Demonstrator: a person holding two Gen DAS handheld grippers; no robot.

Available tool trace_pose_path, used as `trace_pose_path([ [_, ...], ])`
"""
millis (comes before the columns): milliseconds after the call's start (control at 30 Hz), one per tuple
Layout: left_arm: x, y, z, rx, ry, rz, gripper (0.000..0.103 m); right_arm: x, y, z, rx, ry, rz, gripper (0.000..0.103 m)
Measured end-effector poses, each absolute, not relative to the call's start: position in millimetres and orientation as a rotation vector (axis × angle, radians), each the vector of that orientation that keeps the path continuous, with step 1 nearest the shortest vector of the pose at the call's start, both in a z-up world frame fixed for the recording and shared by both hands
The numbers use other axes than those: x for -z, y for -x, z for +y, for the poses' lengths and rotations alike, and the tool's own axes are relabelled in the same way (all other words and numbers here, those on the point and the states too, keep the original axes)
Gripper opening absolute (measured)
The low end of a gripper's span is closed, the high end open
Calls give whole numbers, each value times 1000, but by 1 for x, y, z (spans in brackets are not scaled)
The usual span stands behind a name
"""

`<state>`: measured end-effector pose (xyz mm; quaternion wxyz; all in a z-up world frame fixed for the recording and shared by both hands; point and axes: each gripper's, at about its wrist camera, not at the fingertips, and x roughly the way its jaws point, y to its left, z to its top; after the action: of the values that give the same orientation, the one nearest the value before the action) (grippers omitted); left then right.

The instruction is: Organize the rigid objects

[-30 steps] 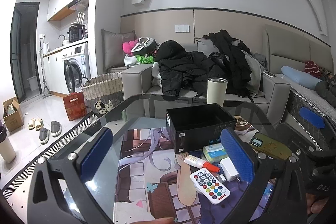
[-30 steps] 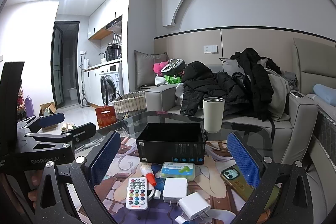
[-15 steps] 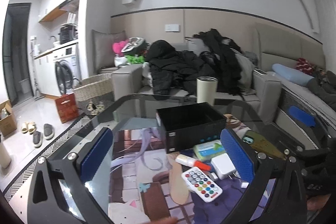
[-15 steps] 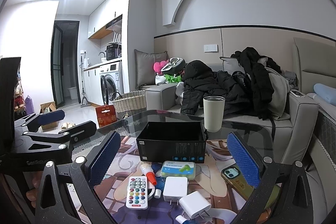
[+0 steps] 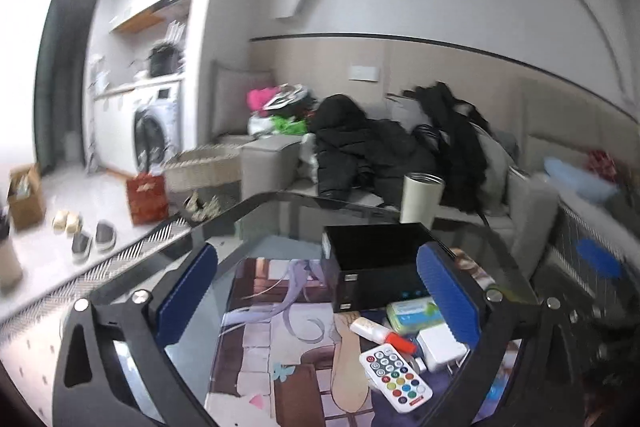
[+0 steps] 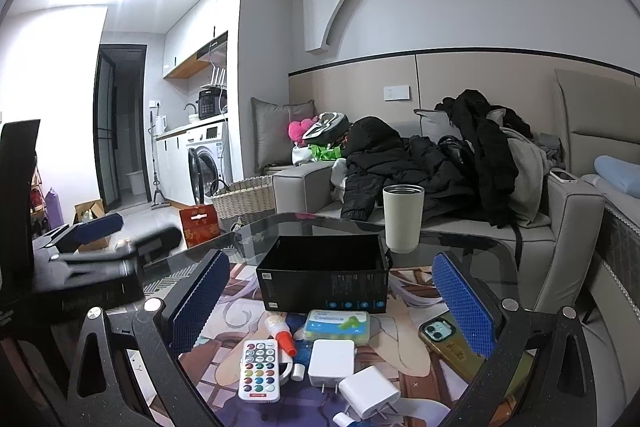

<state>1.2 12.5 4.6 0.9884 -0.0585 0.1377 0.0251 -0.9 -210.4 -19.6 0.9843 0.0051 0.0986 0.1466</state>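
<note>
An empty black box [image 6: 324, 277] stands on the glass table, also in the left wrist view [image 5: 380, 267]. In front of it lie a white remote with coloured buttons [image 6: 259, 371] [image 5: 396, 377], a white tube with a red cap [image 6: 280, 333] [image 5: 380, 333], a green-blue case [image 6: 337, 325] [image 5: 414, 315], two white chargers [image 6: 331, 363] [image 6: 370, 397] and a phone in a yellow case [image 6: 444, 341]. My right gripper [image 6: 332, 307] is open and empty above these items. My left gripper [image 5: 316, 301] is open and empty, left of them; it shows blurred in the right wrist view [image 6: 100, 251].
A cream tumbler [image 6: 402, 217] stands behind the box near the table's far edge. A picture mat [image 5: 280, 347] covers the table. A sofa piled with dark coats [image 6: 420, 163] lies beyond. A wicker basket [image 6: 244, 197] and a red bag [image 6: 199, 225] sit on the floor at left.
My left gripper has swung so the box and items shifted in its view, which is now blurred. My right gripper has barely moved. Nothing was grasped.
</note>
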Motion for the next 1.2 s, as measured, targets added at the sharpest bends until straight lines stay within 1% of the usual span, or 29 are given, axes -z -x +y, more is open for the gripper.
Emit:
trace_pose_path([
  [67, -4, -5, 16, -75, 121, 292, 100, 20, 1, -211, -295, -12, 200, 103],
  [167, -5, -14, 4, -113, -36, 352, 100, 20, 1, -210, -295, -10, 198, 103],
  [200, -7, -15, -4, -120, -91, 355, 100, 20, 1, -210, -294, -10, 199, 103],
  [300, -11, -7, -7, -123, -122, 310, 101, 21, 2, -210, -297, -17, 204, 103],
  [367, -14, -4, -7, -81, -117, 307, 101, 22, 2, -210, -298, -12, 209, 103],
  [533, -13, -11, -4, 54, -65, 376, 100, 17, -1, -214, -297, -28, 214, 103],
  [567, -12, -13, -6, 63, -68, 385, 99, 16, 0, -214, -297, -31, 210, 103],
  [633, -12, -14, -8, 84, -69, 398, 94, 13, 1, -215, -294, -29, 206, 103],
  [900, -21, -20, 0, 56, -35, 398, 94, 3, -9, -221, -279, -11, 227, 103],
  [933, -22, -24, 1, 39, -38, 411, 93, 1, -12, -222, -276, -14, 231, 103],
  [1000, -20, -33, 2, 12, -35, 450, 81, -3, -18, -225, -276, -13, 250, 103],
  [1033, -17, -37, 3, 16, -33, 475, 73, -5, -22, -226, -276, -8, 265, 103],
  [1100, -10, -45, 5, 54, -8, 535, 69, -8, -30, -228, -278, 3, 304, 103],
  [1200, 5, -56, 7, 91, 48, 658, 69, -8, -39, -230, -280, 14, 356, 103],
])
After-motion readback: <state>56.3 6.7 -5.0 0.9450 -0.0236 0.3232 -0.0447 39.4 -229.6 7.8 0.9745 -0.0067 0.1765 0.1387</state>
